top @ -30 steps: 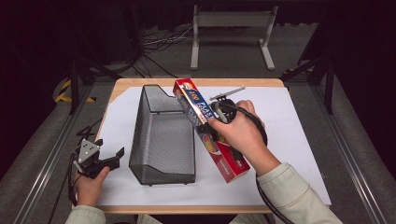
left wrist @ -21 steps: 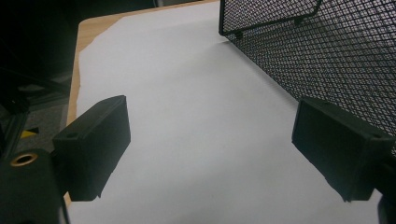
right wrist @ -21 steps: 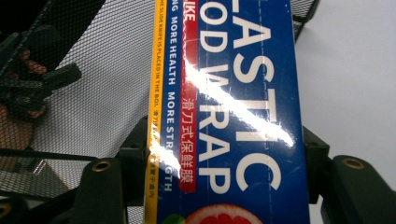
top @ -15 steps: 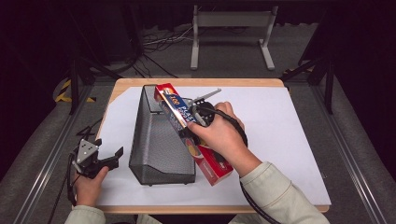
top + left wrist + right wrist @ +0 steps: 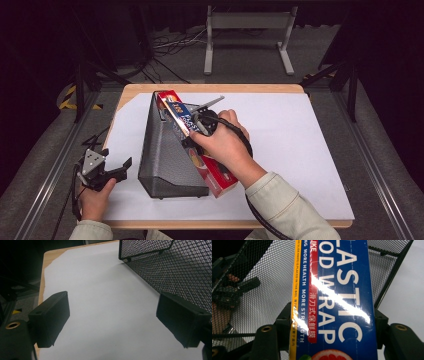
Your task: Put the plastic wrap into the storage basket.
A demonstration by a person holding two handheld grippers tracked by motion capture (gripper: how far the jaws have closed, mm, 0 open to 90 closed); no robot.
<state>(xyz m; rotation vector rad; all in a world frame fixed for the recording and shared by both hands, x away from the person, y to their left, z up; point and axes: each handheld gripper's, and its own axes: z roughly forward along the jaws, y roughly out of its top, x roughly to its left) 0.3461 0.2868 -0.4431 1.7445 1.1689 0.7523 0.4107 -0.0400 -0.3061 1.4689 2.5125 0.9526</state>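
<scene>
Table wood w/ white sheet | room dark, cables

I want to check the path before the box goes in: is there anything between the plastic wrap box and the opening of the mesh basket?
Nothing visible. The right gripper holds the plastic wrap box tilted, its far end already at the open top of the mesh basket.

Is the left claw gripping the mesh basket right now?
No, the left claw stands open over bare white paper, with the mesh basket beside it, not between its jaws.
</scene>
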